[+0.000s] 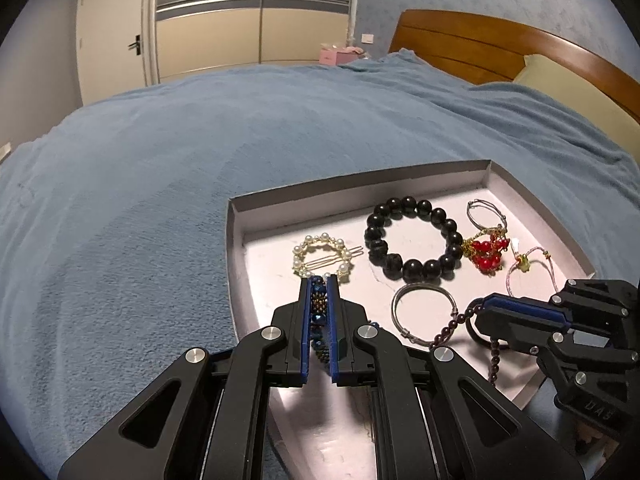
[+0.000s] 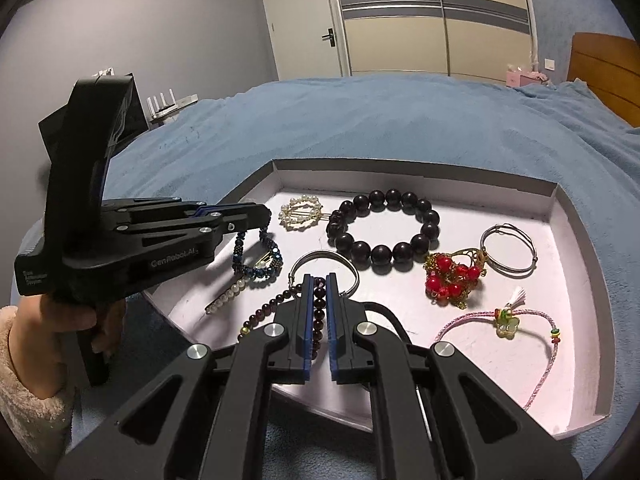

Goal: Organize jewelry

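A shallow white tray [image 1: 360, 188] lies on the blue bedspread with jewelry spread inside. My left gripper [image 1: 319, 280] is shut on a blue beaded bracelet [image 1: 319, 305] over the tray's near left corner; in the right wrist view that bracelet [image 2: 260, 268] hangs from the left gripper [image 2: 266, 214] above the tray [image 2: 420, 176]. My right gripper [image 2: 319, 280] is shut on a dark red bead strand [image 2: 272, 302], which trails onto the tray floor. From the left wrist view the right gripper [image 1: 482, 306] comes in from the right, with the red strand [image 1: 452, 324] drooping from it.
In the tray lie a pearl hair clip [image 2: 302, 212], a black bead bracelet [image 2: 384, 254], a silver bangle [image 2: 324, 254], a red-and-gold piece [image 2: 452, 276], a thin silver bangle [image 2: 508, 252], a pink cord bracelet [image 2: 504, 320] and a pearl hairpin [image 2: 228, 296]. A wooden headboard [image 1: 460, 44] stands at the far right.
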`<state>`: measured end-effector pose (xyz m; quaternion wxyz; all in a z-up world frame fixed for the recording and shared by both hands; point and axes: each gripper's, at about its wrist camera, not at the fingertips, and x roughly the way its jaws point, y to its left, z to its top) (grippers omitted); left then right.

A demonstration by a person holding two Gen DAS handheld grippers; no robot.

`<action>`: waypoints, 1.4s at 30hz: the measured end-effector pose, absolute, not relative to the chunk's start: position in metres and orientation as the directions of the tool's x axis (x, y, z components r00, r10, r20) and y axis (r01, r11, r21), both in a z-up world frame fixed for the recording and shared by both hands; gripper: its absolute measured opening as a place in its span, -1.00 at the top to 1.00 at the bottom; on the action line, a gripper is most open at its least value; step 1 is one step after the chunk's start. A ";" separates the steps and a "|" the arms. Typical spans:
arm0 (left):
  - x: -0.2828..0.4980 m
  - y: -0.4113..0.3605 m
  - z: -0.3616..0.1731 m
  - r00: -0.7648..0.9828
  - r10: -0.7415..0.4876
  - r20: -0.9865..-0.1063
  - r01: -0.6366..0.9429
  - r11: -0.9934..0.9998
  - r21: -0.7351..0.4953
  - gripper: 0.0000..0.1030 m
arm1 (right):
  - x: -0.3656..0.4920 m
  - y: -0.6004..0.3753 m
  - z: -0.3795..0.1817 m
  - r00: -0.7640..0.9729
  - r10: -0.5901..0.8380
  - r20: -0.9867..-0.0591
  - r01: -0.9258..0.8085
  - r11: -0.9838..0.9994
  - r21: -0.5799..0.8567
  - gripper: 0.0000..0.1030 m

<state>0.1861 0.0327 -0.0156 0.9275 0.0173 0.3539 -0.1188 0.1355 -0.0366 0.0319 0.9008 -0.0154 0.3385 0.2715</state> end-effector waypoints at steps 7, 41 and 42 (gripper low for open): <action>0.185 0.030 -0.018 0.726 -0.182 -0.663 0.217 0.976 -0.031 0.58 | 0.131 -0.037 0.031 0.630 0.469 -0.619 -0.491 0.858 0.150 0.87; 0.107 0.040 0.022 0.821 -0.086 -0.564 0.062 0.996 -0.060 -0.90 | 0.088 -0.142 0.073 0.793 0.276 -0.542 -0.211 0.961 0.181 -0.90; 0.103 0.040 0.022 0.819 -0.061 -0.570 0.038 0.998 -0.052 -0.90 | 0.086 -0.144 0.075 0.792 0.266 -0.549 -0.201 0.963 0.177 -0.90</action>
